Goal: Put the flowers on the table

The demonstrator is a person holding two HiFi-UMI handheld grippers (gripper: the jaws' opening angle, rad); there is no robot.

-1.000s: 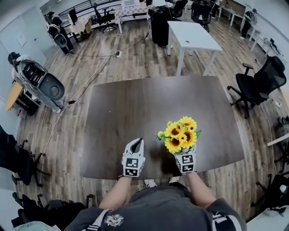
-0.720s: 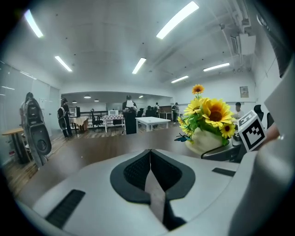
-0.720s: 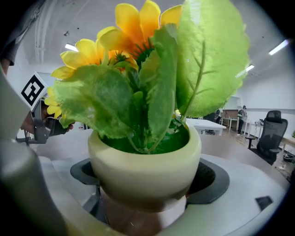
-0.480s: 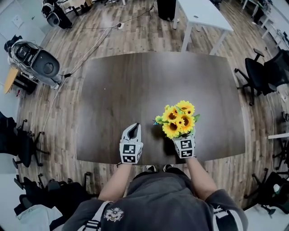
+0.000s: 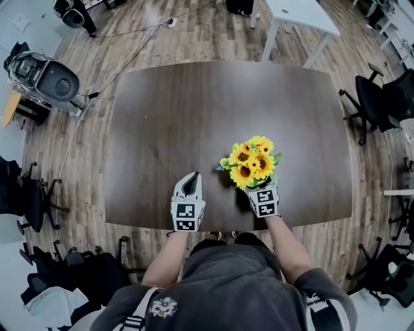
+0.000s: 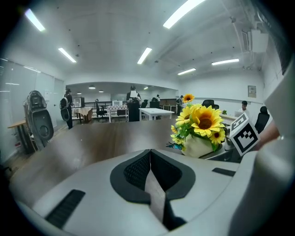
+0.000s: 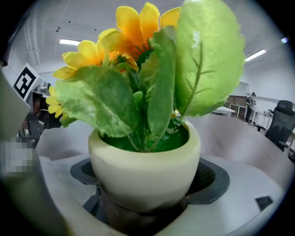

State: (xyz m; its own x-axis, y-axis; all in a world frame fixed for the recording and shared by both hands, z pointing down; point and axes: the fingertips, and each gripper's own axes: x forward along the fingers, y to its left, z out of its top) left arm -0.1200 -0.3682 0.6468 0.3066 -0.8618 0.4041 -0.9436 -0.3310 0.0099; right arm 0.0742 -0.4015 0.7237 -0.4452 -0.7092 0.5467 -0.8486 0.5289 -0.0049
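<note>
Since a second ago the head view has been tipped further down, so less of the far room is seen and the dark surface point(image 5: 194, 110) is set higher in the picture; the spacing between the two tongs and the flowers point(image 5: 251, 161) has been kept much the same.

The right tongs point(image 5: 261, 189) are clamped on the cream pot point(image 7: 144, 166) that carries the flowers, one dark pad being pressed against each side of its lower half. The flowers are held upright over the near right part of the surface, close to its near edge. Whether the pot's base is touching the surface cannot be told.

The left tongs point(image 5: 191, 178) are closed together with nothing between them, their pads being met in one line in the left gripper view point(image 6: 150, 161). They are held just inside the near edge, beside the flowers and apart from them.

Bare room is left on the surface ahead of both tongs, up to the far edge, and out to the left and right edges. Beyond the right edge, office chairs point(image 5: 381, 97) are parked on the wooden floor point(image 5: 194, 39). A white table point(image 5: 301, 16) is placed past the far edge, and a grey machine point(image 5: 48, 77) is stood off the far left corner.
</note>
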